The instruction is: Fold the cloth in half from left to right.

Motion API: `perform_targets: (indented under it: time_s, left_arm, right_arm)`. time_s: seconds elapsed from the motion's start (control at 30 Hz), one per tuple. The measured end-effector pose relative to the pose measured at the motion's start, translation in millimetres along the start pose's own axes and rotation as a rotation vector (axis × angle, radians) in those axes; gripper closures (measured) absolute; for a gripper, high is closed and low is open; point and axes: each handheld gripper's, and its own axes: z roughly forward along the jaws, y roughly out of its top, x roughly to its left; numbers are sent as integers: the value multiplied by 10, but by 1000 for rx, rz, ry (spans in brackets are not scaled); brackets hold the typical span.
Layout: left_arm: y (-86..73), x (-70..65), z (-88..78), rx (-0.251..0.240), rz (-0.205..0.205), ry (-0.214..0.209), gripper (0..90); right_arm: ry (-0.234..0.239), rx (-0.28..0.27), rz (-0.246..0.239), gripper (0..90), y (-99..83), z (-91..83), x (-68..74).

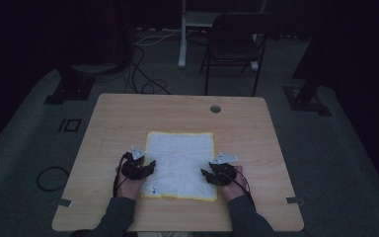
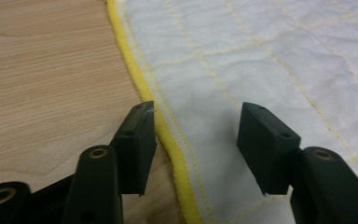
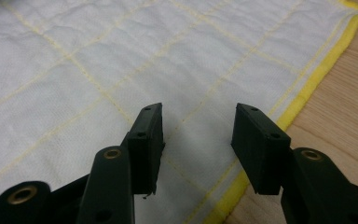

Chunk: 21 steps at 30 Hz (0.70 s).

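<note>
Lying flat near the middle of the table (image 1: 128, 113), the cloth (image 1: 180, 158) is white with a yellow hem and yellow grid stitching. Left gripper (image 2: 193, 140): jaws wide apart, holding nothing, straddling the cloth's left hem; one jaw is over bare wood, the other over fabric. Right gripper (image 3: 196, 140): jaws wide apart, holding nothing, both over fabric just inside the right hem. Each hand (image 1: 131, 186) sits at the cloth's near end.
</note>
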Motion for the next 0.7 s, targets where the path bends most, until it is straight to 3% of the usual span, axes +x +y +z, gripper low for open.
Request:
perform_targets:
  time_s: [0.13, 0.23, 0.3, 0.37, 0.53, 0.7]
  left_arm:
    - [7, -9, 14, -4, -9, -21, 422]
    - [10, -13, 15, -10, -34, -69, 422]
    - [10, -58, 16, -4, 4, -46, 434]
    - [5, -85, 10, 0, 24, -26, 488]
    - [-22, -90, -21, -6, 22, -26, 677]
    - [-32, -77, -31, -4, 6, -68, 834]
  right_arm:
    - [-2, 1, 0, 528, 2, 0, 2]
    - [-3, 2, 1, 527, 3, 1, 4]
    - [-4, 2, 1, 527, 3, 1, 5]
    - [-5, 2, 1, 527, 4, 1, 7]
    - [-8, 7, 6, 524, 9, -1, 14]
    - [0, 14, 18, 517, 16, -5, 13]
